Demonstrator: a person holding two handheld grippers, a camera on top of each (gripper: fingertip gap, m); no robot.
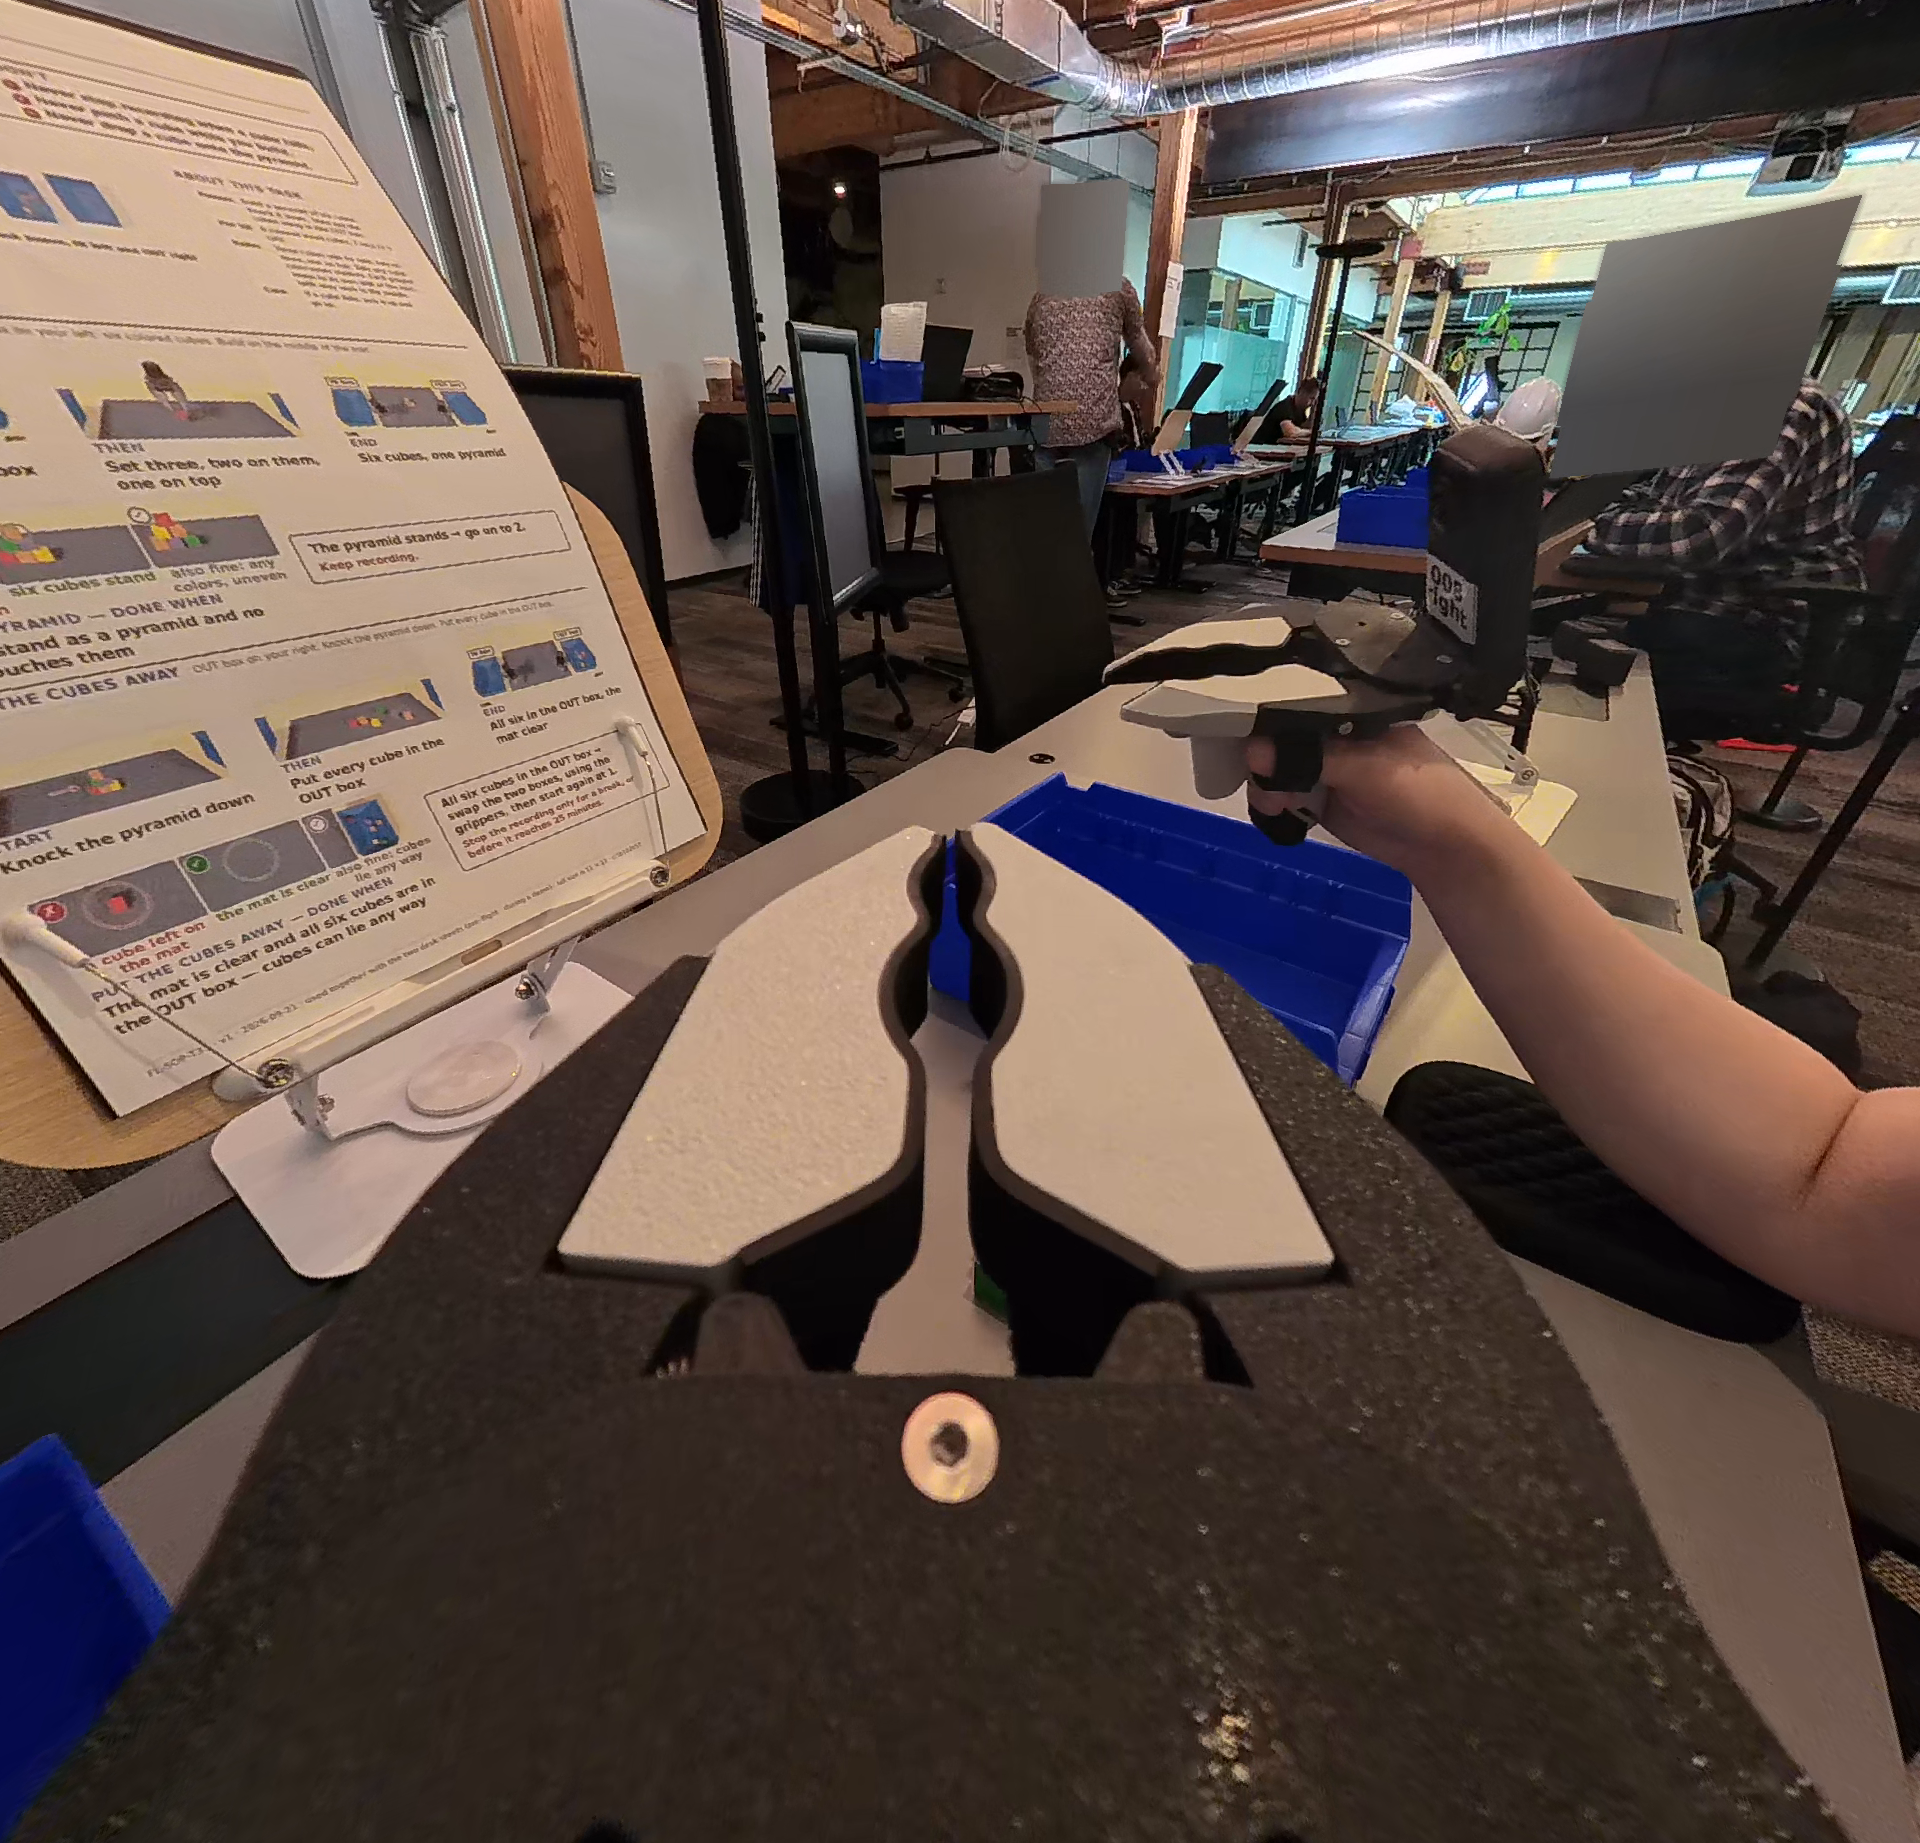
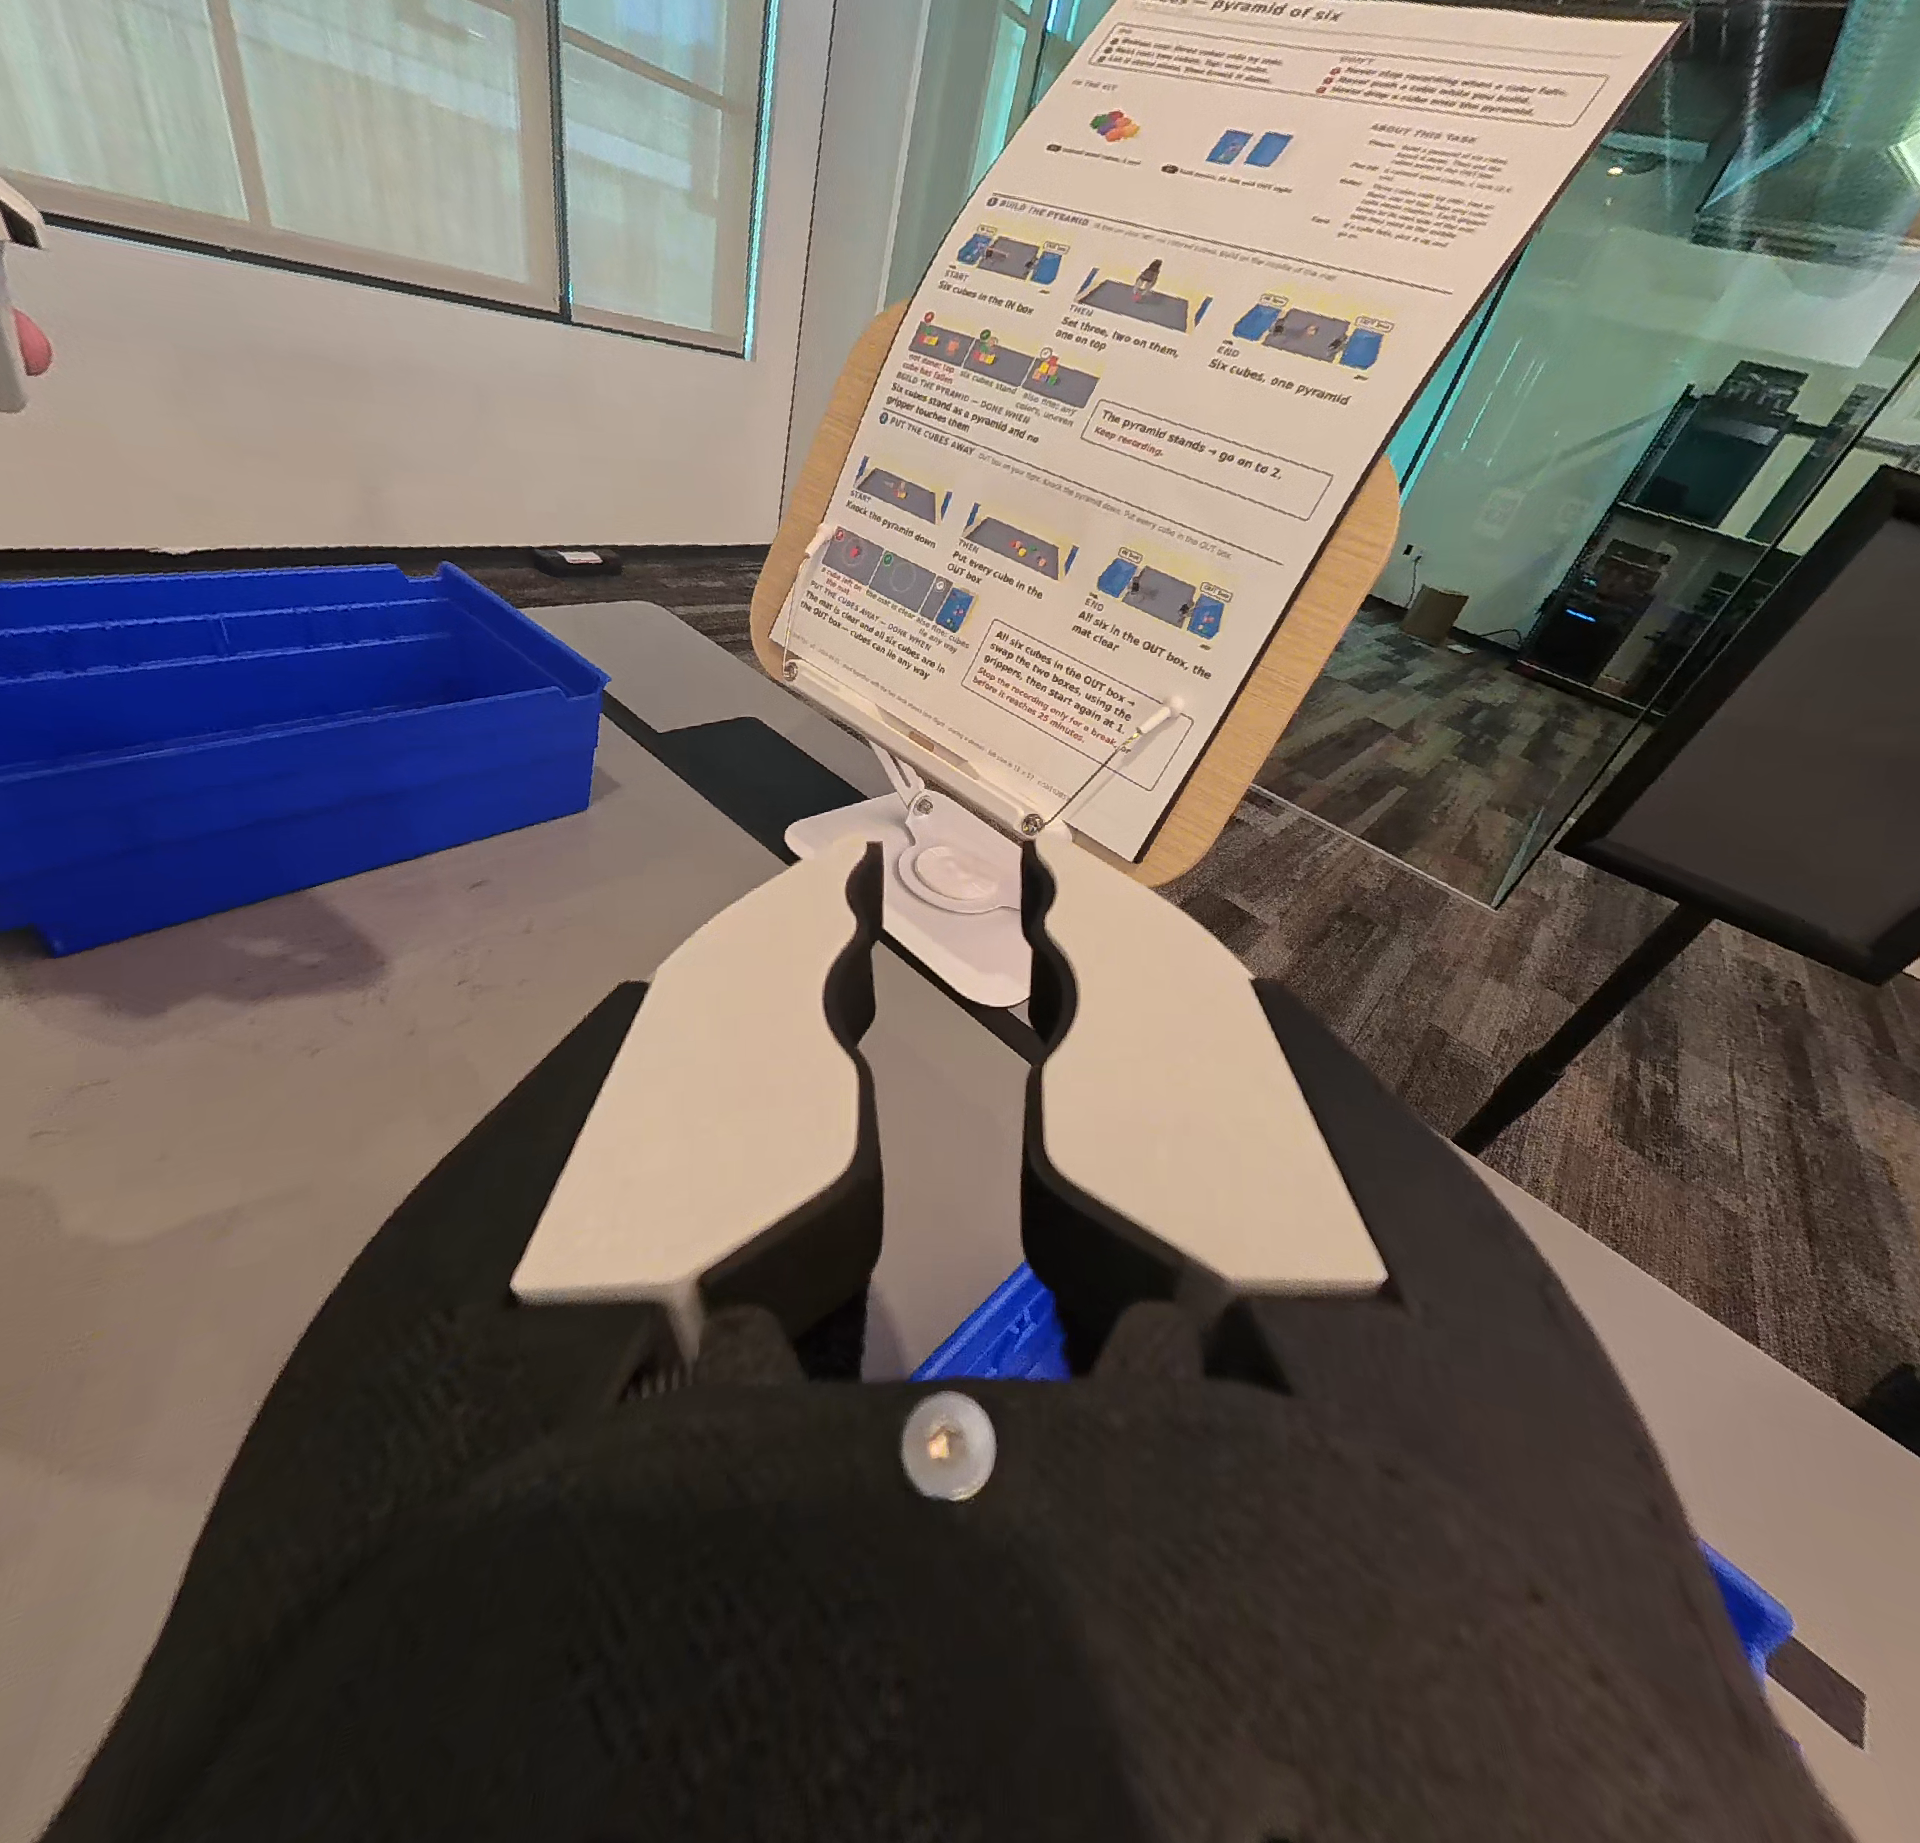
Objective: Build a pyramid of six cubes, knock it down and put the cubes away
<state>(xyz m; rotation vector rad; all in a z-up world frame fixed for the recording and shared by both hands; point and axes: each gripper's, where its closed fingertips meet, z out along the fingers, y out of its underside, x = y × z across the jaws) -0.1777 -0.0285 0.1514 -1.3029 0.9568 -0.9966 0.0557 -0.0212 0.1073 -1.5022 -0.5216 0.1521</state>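
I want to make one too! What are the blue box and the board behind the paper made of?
Blue box: probably hard plastic, with moulded ridges and a slight sheen. Board: looks like light wood or wood-look laminate, matte, with fine grain lines.

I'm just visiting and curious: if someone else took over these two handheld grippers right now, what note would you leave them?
Left gripper: fingers nearly closed, empty.
Right gripper: fingers apart, empty, held up over the table.
Right blue box and left blue box: no cubes in the parts visible.
Cubes: none clearly seen; a green sliver under the left gripper may be one.
Done: cannot tell; no pyramid in view.
Left: find the cubes, probably start from the build step.
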